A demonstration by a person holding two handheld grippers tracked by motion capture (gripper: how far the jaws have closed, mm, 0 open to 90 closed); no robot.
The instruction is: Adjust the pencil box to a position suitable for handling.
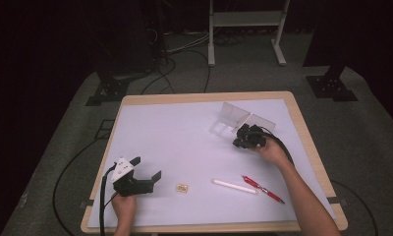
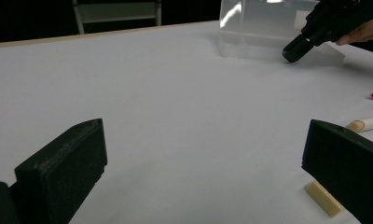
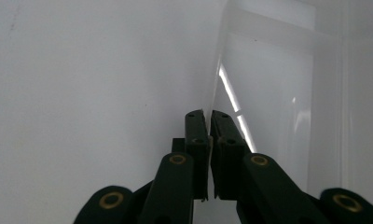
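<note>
My table (image 1: 135,101) wears a white sheet, wood showing at its rim, on grey floor in a dark room. The clear plastic box (image 1: 238,116) stands toward the far right corner. My right gripper (image 3: 209,116) has pinched tight onto its thin near wall. Well nearer me than the box lie a white stick (image 1: 234,186), a red pen (image 1: 263,189) and a small tan block (image 1: 182,188). My left gripper (image 1: 148,168), wide open, holds nothing beside that block.

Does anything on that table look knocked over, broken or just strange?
Nothing looks broken or spilled. The clear plastic case stands open, with the right gripper shut on the thin edge of one panel. The red pen, white stick and small eraser lie loose.
</note>
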